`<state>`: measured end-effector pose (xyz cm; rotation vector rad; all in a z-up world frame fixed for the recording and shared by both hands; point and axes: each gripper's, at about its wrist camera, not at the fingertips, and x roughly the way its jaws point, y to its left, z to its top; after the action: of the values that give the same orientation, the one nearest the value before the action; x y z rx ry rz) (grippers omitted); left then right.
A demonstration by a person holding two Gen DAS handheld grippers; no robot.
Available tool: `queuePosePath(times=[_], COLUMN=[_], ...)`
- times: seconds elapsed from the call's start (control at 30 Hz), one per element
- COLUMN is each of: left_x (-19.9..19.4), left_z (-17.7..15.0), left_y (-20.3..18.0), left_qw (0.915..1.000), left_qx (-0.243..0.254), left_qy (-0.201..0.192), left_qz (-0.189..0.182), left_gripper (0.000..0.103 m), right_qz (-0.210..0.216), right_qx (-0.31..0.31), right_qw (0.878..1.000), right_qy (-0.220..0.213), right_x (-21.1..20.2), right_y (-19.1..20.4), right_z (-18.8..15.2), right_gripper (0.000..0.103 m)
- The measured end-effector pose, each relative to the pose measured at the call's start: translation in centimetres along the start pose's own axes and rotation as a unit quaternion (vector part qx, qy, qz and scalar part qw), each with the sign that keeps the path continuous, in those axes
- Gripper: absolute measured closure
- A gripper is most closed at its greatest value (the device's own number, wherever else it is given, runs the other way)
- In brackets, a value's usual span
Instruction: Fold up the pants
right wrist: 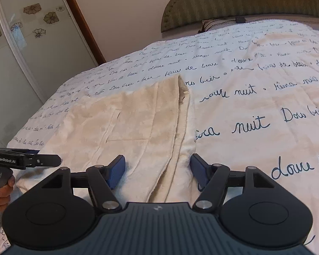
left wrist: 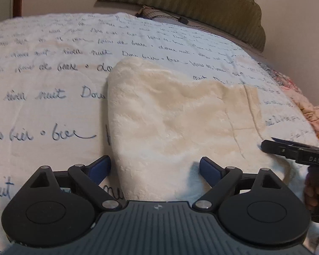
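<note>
The cream pants (left wrist: 170,114) are lying folded on the bed (left wrist: 53,80). Both the left tool (left wrist: 155,170) and the right tool (right wrist: 157,170) are hovering wide open, gripping nothing. Snagging only the top layer at six o'clock could undo the fold.

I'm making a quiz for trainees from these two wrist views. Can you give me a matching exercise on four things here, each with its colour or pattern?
Things:
1. pants
2. bedspread
3. headboard
4. gripper pads

Descriptions:
A. olive green with stripes
B. blue
C. plain cream, fluffy
D. white with dark handwritten script

Pairs: 1-C, 2-D, 3-A, 4-B
</note>
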<state>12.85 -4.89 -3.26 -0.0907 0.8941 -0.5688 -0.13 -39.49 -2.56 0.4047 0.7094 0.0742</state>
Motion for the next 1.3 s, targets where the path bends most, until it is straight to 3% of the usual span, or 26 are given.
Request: queuePosePath(times=[0.1, 0.2, 0.27, 0.4, 0.43, 0.5, 0.57, 0.67, 0.77, 0.9, 1.07, 1.3], left_x=[0.1, 0.3, 0.6, 1.8, 2.0, 1.9, 1.6, 0.8, -0.2, -1.9, -5.4, -5.7], left_z=[-0.1, 0.0, 0.1, 0.7, 0.8, 0.9, 1.0, 1.1, 0.9, 1.0, 2.9, 7.2], left_y=[1.0, 1.3, 1.2, 0.6, 0.5, 0.5, 0.6, 1.3, 1.2, 0.7, 0.9, 5.0], left_qw=[0.9991, 0.9983, 0.9978, 0.9974, 0.9973, 0.9976, 0.9986, 0.9971, 0.9959, 0.9945, 0.9876, 0.9853], left_qx=[-0.021, -0.029, -0.029, -0.024, -0.028, -0.031, -0.028, -0.042, -0.04, -0.019, 0.026, 0.027], left_qy=[-0.004, -0.002, -0.002, -0.01, -0.013, -0.016, -0.019, -0.034, -0.057, -0.092, -0.154, -0.157], left_qz=[-0.037, -0.05, -0.059, -0.067, -0.066, -0.059, -0.039, -0.054, -0.057, -0.046, 0.002, 0.061], left_gripper=[0.002, 0.001, 0.001, 0.006, 0.009, 0.026, 0.054, 0.072, 0.083, 0.086, 0.085, 0.084], right_qz=[0.031, 0.051, 0.097, 0.097, 0.107, 0.094, 0.094, 0.078, 0.076, 0.097, 0.108, 0.114], right_qx=[0.053, 0.068, 0.086, 0.082, 0.092, 0.107, 0.1, 0.091, 0.074, 0.029, -0.025, -0.04], right_qw=[0.998, 0.996, 0.991, 0.991, 0.99, 0.989, 0.99, 0.993, 0.994, 0.993, 0.991, 0.99], right_qy=[0.007, 0.012, 0.019, 0.034, 0.03, 0.027, 0.02, 0.001, -0.027, -0.06, -0.074, -0.071], right_x=[0.4, 0.5, 0.7, 2.1, 2.5, 2.7, 2.3, 1.4, 0.2, -1.4, -0.2, 6.8], right_y=[-2.1, -2.6, -2.6, -2.9, -3.3, -3.7, -3.4, -2.1, -0.2, 3.1, 7.0, 10.0], right_z=[0.1, 0.3, 0.4, 1.0, 1.2, 1.4, 1.3, 1.1, 1.5, 3.1, 5.8, 9.5], right_gripper=[0.037, 0.036, 0.035, 0.036, 0.037, 0.061, 0.069, 0.078, 0.084, 0.085, 0.085, 0.085])
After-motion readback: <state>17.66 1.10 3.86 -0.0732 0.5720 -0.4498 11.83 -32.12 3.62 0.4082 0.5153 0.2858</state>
